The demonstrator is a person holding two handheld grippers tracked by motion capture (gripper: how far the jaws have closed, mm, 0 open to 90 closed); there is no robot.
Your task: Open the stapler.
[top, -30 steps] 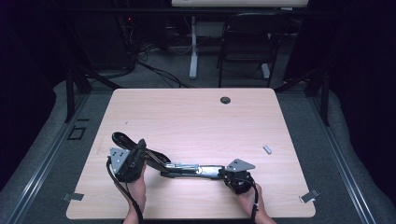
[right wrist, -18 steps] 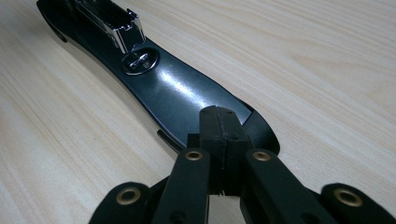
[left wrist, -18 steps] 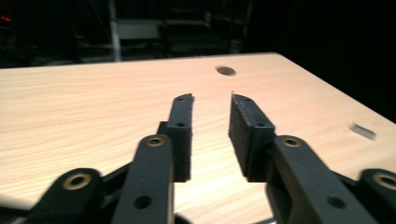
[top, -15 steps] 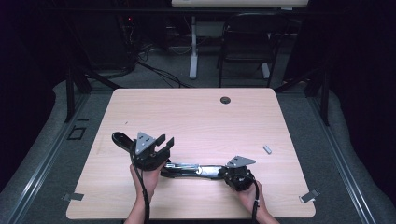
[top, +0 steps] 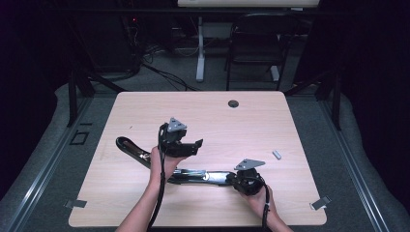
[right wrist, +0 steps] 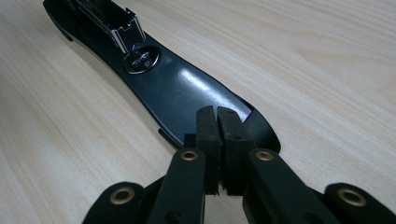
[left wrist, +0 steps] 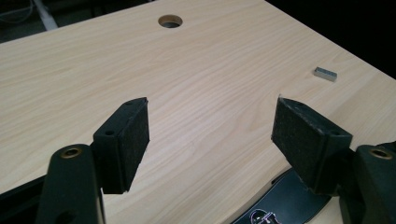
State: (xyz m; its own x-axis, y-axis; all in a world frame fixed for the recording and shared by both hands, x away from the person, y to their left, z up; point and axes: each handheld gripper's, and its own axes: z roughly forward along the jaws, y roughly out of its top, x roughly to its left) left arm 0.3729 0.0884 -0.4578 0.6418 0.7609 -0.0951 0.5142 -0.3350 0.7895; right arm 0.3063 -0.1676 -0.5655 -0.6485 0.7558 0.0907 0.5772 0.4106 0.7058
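Dark room all around, and in the middle sits a light wood desk [top: 145, 203] with a round hole [top: 233, 103] near its far edge. On the desk lies a long black stapler [top: 198, 176], opened out flat. It stretches across the near part of the desk, from the far left down to the near right. Its left end [top: 126, 145] curves up a little and points away to the left. The shiny metal part [top: 193, 174] sits in the middle of its length.

At the right end, the right gripper [top: 235, 179] has its fingers [right wrist: 208, 128] pressed together at the stapler's black tip. In the right gripper view, the stapler [right wrist: 177, 91] runs away from the fingers toward the top left, with a round silver button [right wrist: 141, 59] and a metal tray [right wrist: 109, 18] farther along.

The left gripper [top: 193, 145] is held up above the desk, over the left half of the stapler, and aims to the right. Its fingers [left wrist: 123, 140] are wide apart with only desk between them. In the left gripper view, a bit of the stapler [left wrist: 280, 205] peeks in at the bottom.

A small grey block [top: 276, 154] lies by itself on the right side of the desk, well apart from the stapler
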